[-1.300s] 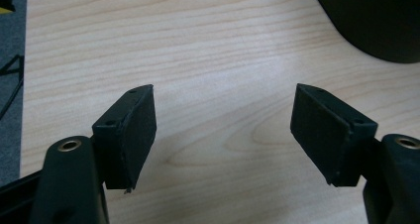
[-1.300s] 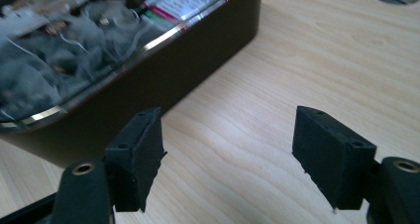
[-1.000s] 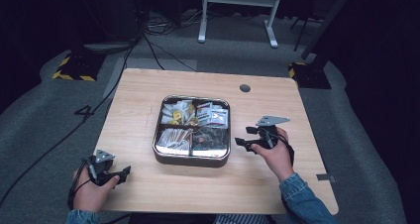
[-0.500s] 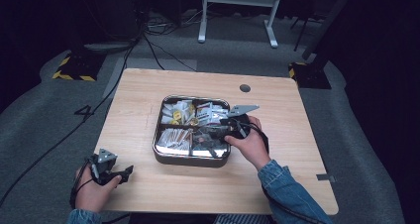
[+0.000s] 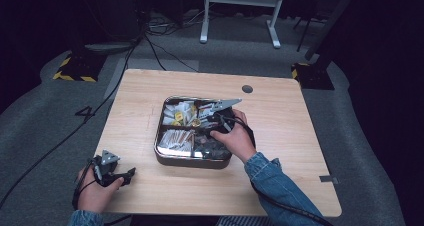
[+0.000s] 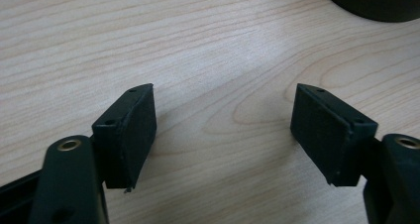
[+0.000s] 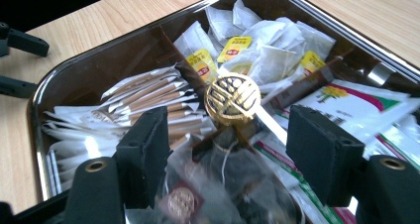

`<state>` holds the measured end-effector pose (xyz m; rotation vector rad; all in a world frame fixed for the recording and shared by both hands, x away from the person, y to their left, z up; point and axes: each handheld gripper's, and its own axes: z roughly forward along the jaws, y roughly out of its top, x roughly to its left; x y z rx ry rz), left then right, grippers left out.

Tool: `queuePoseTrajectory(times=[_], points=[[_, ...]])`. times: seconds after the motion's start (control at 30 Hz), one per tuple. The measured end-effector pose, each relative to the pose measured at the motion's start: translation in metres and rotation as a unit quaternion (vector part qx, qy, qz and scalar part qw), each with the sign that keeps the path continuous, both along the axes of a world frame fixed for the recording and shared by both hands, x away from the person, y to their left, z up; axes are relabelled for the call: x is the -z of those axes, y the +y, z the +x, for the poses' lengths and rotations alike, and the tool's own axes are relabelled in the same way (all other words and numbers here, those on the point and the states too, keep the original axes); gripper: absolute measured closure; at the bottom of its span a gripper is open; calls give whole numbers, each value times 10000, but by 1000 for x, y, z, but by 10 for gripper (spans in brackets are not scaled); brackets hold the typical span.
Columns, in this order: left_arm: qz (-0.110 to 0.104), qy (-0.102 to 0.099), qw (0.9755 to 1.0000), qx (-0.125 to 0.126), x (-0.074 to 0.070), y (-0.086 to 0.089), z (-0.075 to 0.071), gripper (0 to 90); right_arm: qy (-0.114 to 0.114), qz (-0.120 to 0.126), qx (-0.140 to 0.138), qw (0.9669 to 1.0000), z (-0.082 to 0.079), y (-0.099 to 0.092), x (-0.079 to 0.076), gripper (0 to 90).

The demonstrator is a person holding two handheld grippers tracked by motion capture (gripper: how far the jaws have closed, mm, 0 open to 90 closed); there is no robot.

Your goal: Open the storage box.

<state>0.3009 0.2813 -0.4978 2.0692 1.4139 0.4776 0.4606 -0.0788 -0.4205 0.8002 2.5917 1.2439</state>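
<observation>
Pale wooden surface (image 5: 285, 136) on grey carpet (image 5: 50, 116) bears a metal tray (image 5: 192, 161); right tool (image 5: 204, 129) gapes over its sachets (image 7: 148, 97), left tool (image 5: 131, 174) rests agape.

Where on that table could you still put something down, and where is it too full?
Bare wood lies between the tray and the table's far edge, and right of the tray, by the small dark disc. The tray is crowded with packets, with the right tool over it.
</observation>
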Motion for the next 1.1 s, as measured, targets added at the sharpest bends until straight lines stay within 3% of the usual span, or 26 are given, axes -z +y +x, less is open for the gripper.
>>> queuePoseTrajectory(times=[0.17,0.53,0.8,1.1], points=[[-122,-325,9994,-26,8,-1,0,186,-15,-43,20,10000,6,11,7,388],[-130,-326,9994,-7,8,-1,0,174,-72,-173,127,9997,14,25,21,495],[-133,-327,9994,-4,8,-1,1,173,-301,-287,29,9991,13,29,22,574],[-133,-328,9994,-6,8,-1,1,173,-313,-273,-4,9991,13,29,23,580]])
